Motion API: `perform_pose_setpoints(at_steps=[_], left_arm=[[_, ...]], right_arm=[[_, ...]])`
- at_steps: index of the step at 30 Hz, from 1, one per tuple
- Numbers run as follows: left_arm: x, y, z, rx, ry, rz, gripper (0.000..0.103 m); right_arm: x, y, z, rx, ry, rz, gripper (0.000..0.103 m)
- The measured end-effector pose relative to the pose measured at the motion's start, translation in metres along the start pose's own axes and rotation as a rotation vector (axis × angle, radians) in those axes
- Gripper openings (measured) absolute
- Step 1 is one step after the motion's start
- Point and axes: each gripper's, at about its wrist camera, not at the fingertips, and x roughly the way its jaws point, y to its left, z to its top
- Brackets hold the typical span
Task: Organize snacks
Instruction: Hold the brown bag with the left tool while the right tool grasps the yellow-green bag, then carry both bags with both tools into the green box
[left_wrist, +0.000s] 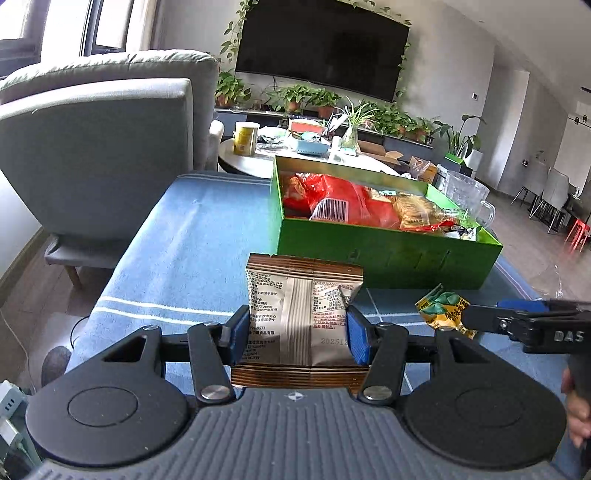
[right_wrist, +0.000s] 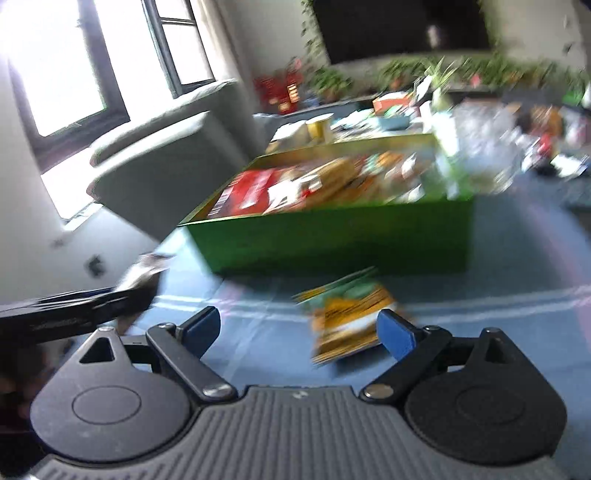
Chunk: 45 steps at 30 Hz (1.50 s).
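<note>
My left gripper (left_wrist: 297, 325) is shut on a brown snack packet (left_wrist: 301, 295), held upright above the blue striped cloth (left_wrist: 177, 251). Just beyond stands an open green box (left_wrist: 388, 258) with red and yellow snack bags inside. A yellow-green packet (left_wrist: 441, 308) lies on the cloth in front of the box, at the tip of my right gripper (left_wrist: 487, 312). The right wrist view is blurred: my right gripper (right_wrist: 299, 326) is open, and the yellow-green packet (right_wrist: 349, 317) lies between its fingers, close to the right pad (right_wrist: 397, 332). The green box (right_wrist: 332, 236) is ahead.
A grey armchair (left_wrist: 103, 147) stands left of the table. Behind the box is a round white table (left_wrist: 243, 160) crowded with a yellow tin, a blue basket and a plant. A clear glass pitcher (left_wrist: 469, 195) stands at the box's far right corner.
</note>
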Motion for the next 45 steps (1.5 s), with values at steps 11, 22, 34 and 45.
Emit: perform_pose_setpoints(at_steps=[11, 22, 34, 45], left_arm=[[0.008, -0.011, -0.004, 0.021, 0.030, -0.022, 0.050], [0.016, -0.019, -0.007, 0.019, 0.056, -0.038, 0.050], [-0.012, -0.032, -0.010, 0.037, 0.012, -0.075, 0.050], [-0.036, -0.038, 0.005, 0.063, -0.067, -0.072, 0.050]], right_arm=[[0.042, -0.008, 0.009, -0.168, 0.085, -0.080, 0.078], [0.054, -0.009, 0.006, -0.149, 0.100, -0.172, 0.077], [0.000, 0.011, 0.005, -0.118, 0.019, -0.106, 0.077], [-0.036, 0.035, 0.029, -0.134, -0.130, -0.046, 0.077]])
